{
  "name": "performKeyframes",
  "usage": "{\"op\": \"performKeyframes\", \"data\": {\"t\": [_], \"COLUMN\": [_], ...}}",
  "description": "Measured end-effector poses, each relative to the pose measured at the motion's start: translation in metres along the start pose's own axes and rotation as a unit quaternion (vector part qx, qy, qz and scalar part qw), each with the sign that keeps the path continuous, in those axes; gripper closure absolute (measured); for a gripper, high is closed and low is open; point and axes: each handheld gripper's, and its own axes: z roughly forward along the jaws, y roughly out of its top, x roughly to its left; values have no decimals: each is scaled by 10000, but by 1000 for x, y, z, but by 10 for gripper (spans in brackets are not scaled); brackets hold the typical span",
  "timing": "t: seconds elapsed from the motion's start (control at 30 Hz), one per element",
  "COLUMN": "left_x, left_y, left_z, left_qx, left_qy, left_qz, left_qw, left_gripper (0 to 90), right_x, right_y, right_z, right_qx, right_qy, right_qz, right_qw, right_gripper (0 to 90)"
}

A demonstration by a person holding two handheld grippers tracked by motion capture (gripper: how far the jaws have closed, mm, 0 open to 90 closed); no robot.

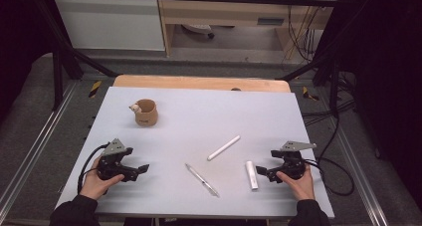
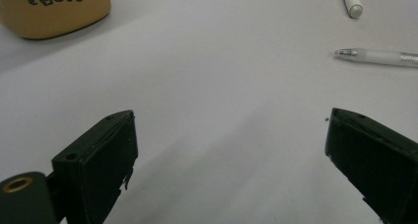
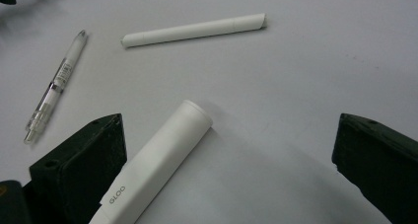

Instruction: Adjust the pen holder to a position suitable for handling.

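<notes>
My left gripper [image 1: 139,162] rests on the pale mat [image 1: 199,111] at the front left, held by a hand. In the left gripper view the left gripper [image 2: 229,118] is open with only bare mat between its jaws. At the front right my right gripper [image 1: 265,162] also stands open. A white glue stick tube [image 3: 162,157] marked GLOO lies between its jaws, close beside the jaw at the left of the right gripper view, with a wide gap to the other. The same tube [image 1: 252,174] lies just left of that gripper in the high view.
A tan cup [image 1: 145,112] with a small white thing inside stands at the back left. A white stick pen [image 1: 224,147] and a clear pen [image 1: 202,179] lie mid-table. A bare wooden strip [image 1: 199,81] runs along the far edge. Cables trail off to the right.
</notes>
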Motion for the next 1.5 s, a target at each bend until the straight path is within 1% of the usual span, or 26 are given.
{"op": "performKeyframes", "data": {"t": [0.1, 0.2, 0.3, 0.43, 0.5, 0.6, 0.77, 0.87, 1.07, 1.17, 1.2, 1.23, 1.5], "left_x": [-1, -1, -1, -1, -1, -1, -3, -4, -4, -4, -4, -4, -5], "left_y": [1, 1, 2, 3, 3, 4, 6, 7, 13, 16, 17, 18, 26], "left_z": [0, 1, 1, 1, 1, 2, 3, 3, 2, 2, 2, 2, 1], "left_qx": [24, 48, 48, 42, 49, 63, 103, 102, 110, 133, 135, 128, 109], "left_qy": [10, 64, 56, 77, 67, 36, 29, 10, 74, 101, 100, 105, 120], "left_qz": [20, 7, -24, -5, 3, -42, -7, -43, -52, -16, -41, -6, 37], "left_qw": [10000, 10000, 10000, 10000, 10000, 10000, 9999, 9999, 9999, 9999, 9999, 9999, 9999], "left_gripper": [57, 56, 55, 55, 55, 56, 56, 57, 59, 59, 59, 59, 57], "right_x": [0, 0, 0, 1, 1, 1, 1, 1, 1, 2, 2, 2, 2], "right_y": [0, 0, 0, 0, 0, 0, -1, -1, -1, -1, -1, -1, -1], "right_z": [0, 0, 0, 1, 2, 1, 2, 2, 2, 2, 2, 3, 3], "right_qx": [25, 14, 16, 52, 59, 49, 68, 71, 70, 85, 88, 100, 100], "right_qy": [1, -5, -17, 1, 0, -26, -37, -43, -38, -50, -52, -62, -76], "right_qz": [-4, -2, -5, 0, -36, -16, -53, -45, -62, -46, -51, -59, -72], "right_qw": [10000, 10000, 10000, 10000, 10000, 10000, 10000, 10000, 9999, 9999, 9999, 9999, 9999], "right_gripper": [6, 6, 6, 6, 6, 6, 6, 6, 6, 6, 6, 6, 6]}}
